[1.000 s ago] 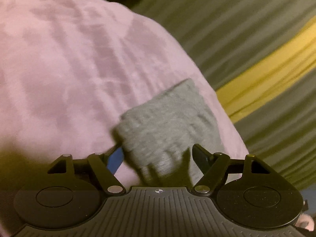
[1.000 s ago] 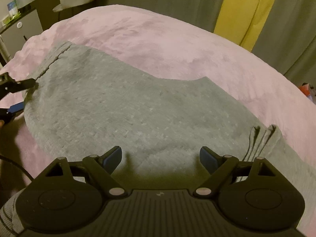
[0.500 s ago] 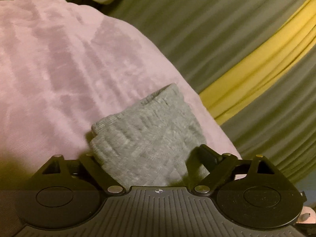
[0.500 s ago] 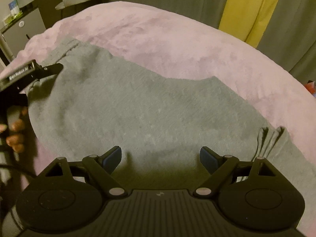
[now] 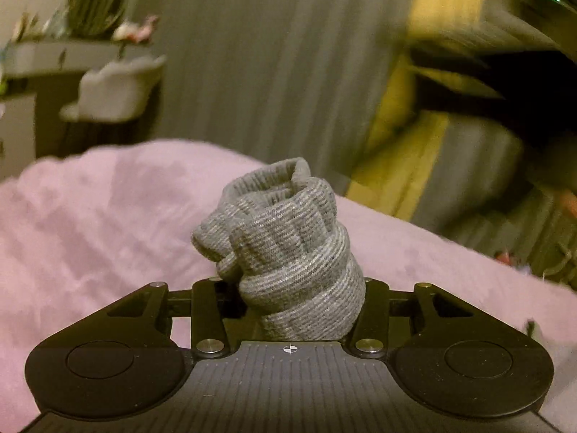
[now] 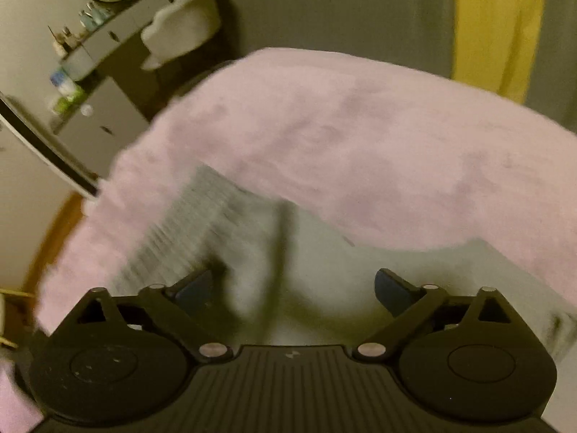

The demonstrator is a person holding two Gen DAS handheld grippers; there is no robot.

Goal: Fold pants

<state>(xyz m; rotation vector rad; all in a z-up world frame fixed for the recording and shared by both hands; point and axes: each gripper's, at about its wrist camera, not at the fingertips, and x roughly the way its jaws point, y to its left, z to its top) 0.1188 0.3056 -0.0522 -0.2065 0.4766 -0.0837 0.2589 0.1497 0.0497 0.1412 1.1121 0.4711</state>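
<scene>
- left gripper has its fingers pinched tight on the ribbed cuff of the grey pants, bunched up above the pink blanket
- right gripper fingers spread wide, low over the pants lying on the blanket, pretty blurry
- grey curtain and yellow curtain way back

A bed covered by a pink fleecy blanket fills the middle of the right wrist frame. Grey pants are spread directly on it in the lower centre, blurred. In the left wrist frame the blanket occupies the lower left.
</scene>
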